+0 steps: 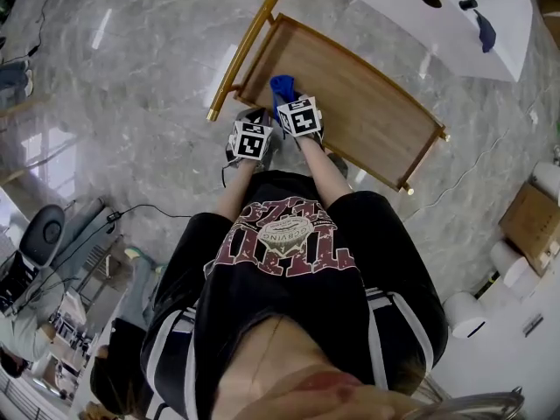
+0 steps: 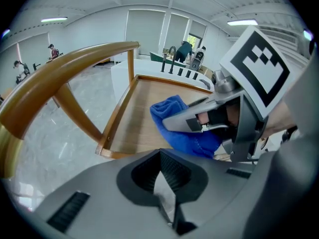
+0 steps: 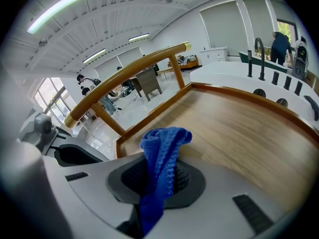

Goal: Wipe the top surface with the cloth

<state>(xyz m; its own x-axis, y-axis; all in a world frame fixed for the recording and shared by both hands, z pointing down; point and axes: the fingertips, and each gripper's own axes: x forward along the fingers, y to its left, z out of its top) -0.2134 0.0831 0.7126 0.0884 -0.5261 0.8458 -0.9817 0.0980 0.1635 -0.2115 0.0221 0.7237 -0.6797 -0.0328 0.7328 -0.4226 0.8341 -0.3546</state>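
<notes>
A wooden tray-top cart (image 1: pixel 367 116) with a raised rim and a golden handle rail (image 1: pixel 241 55) stands in front of me. My right gripper (image 1: pixel 285 101) is shut on a blue cloth (image 1: pixel 282 86) at the top's near-left corner. In the right gripper view the cloth (image 3: pixel 162 148) bunches up out of the jaws over the wood (image 3: pixel 239 128). Beside it to the left, near the rail's end, my left gripper (image 1: pixel 251 119) is shut with nothing in it (image 2: pixel 162 183). The left gripper view shows the right gripper's fingers (image 2: pixel 192 118) pinching the cloth (image 2: pixel 172 108).
A white counter (image 1: pixel 455 16) with dark openings runs behind the cart at the upper right. A cardboard box (image 1: pixel 532 221) and white rolls (image 1: pixel 464 313) sit at the right. Grey marble floor (image 1: pixel 131 103) surrounds the cart, with cables and a chair (image 1: pixel 44 234) at the left.
</notes>
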